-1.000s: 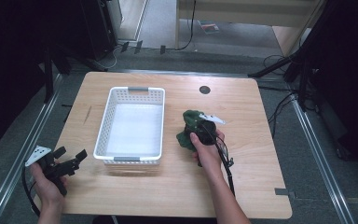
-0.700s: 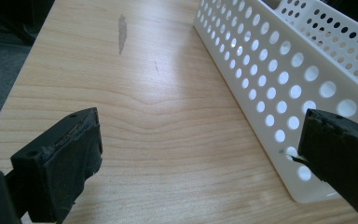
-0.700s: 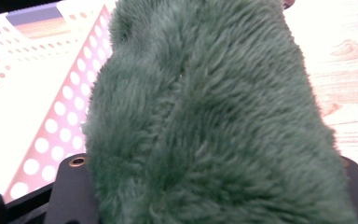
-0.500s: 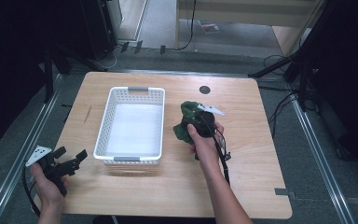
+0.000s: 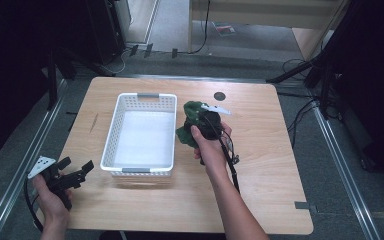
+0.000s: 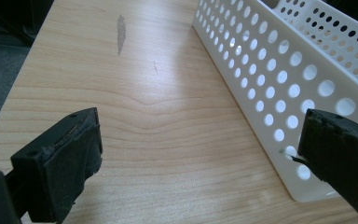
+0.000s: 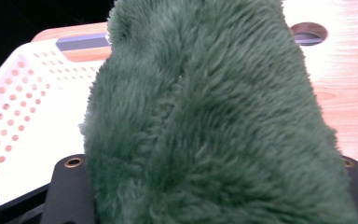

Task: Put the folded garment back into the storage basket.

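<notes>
The left gripper [image 5: 77,172] is held wide open, with nothing between its jaws, near the front left corner of the white basket [image 5: 142,100]. Just right of the basket, a green plush toy [image 5: 192,112] is clamped in the right gripper [image 5: 202,122], whose jaws have just been opening slightly.

The right gripper [image 5: 202,120] lifts the green plush toy [image 5: 190,125] toward the white basket [image 5: 114,131], its jaws easing slightly wider around it.
</notes>
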Available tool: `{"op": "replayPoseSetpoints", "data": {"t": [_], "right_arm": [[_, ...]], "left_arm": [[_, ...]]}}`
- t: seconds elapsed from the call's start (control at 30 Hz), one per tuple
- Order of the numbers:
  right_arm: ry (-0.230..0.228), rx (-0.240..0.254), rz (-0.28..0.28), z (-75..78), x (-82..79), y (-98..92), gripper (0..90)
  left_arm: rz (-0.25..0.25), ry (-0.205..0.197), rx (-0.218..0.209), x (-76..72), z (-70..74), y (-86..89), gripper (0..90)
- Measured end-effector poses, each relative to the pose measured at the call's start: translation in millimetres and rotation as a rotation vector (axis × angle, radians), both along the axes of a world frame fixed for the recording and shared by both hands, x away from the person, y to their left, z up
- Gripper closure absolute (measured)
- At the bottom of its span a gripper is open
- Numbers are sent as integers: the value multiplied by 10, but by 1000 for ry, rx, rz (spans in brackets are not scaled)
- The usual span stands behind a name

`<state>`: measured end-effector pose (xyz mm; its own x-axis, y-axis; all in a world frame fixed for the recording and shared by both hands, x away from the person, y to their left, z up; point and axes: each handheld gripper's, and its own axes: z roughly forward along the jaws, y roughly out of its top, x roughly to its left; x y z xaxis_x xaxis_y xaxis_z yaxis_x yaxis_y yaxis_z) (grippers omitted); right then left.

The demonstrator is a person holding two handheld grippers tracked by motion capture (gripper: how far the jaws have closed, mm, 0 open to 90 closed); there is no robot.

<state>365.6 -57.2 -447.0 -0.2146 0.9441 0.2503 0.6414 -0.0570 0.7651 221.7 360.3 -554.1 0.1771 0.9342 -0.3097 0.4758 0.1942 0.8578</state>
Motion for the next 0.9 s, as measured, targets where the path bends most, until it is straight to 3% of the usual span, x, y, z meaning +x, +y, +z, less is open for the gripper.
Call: {"op": "replayPoseSetpoints", "data": {"t": [0.9], "right_arm": [[-15,-7,88,169,55,625,352]], "left_arm": [[1,2,16,1,4,-11,5]]}}
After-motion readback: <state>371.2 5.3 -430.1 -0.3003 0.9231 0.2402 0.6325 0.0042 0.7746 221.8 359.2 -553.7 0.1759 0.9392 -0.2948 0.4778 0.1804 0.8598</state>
